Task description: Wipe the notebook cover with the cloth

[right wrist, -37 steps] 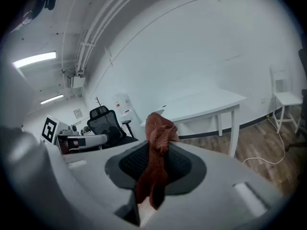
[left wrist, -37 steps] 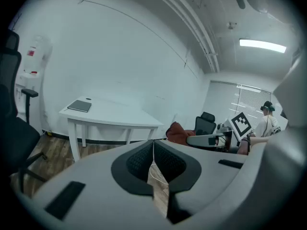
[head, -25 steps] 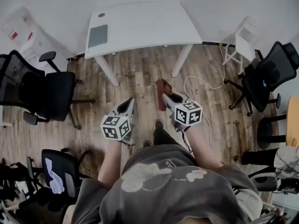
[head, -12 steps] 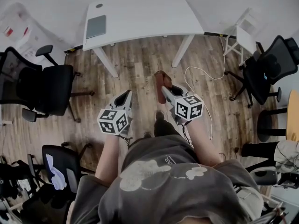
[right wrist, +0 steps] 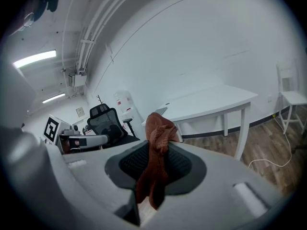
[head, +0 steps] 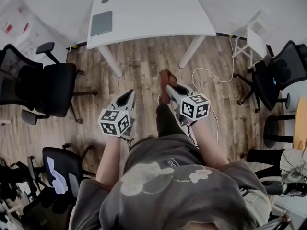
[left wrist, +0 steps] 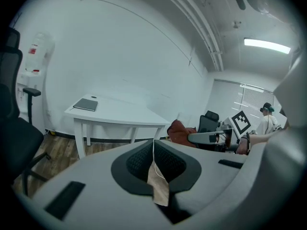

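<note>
- At the far side of the room, a white rectangular table (head: 158, 18) stands on the brown wood-plank floor (head: 139, 68), and the flat grey notebook (head: 101, 23) lies closed near the table's left end, beside a small round dark spot in the tabletop.
- The person stands well back from the table, with both grippers held out in front of the body over the floor.
- The left gripper (head: 128, 96) points toward the table; in its own view the two dark-padded jaws meet at the tips with nothing between them, and only a sliver of floor shows lower down.
- From that left gripper view the notebook (left wrist: 86, 104) sits flat on the table (left wrist: 120, 118), well apart from the gripper (left wrist: 153, 143).
- The right gripper (head: 169, 88) is clamped on a crumpled rust-brown cloth (head: 165, 78).
- In the right gripper view the cloth (right wrist: 158, 128) bunches above the jaw tips of the gripper (right wrist: 156, 146) and hangs down between the pads.
- The cloth is in the air, nowhere near the notebook.
- A black mesh office chair (head: 48, 87) stands to the left, and a thin white cable (head: 211, 87) loops across the floor on the right.
</note>
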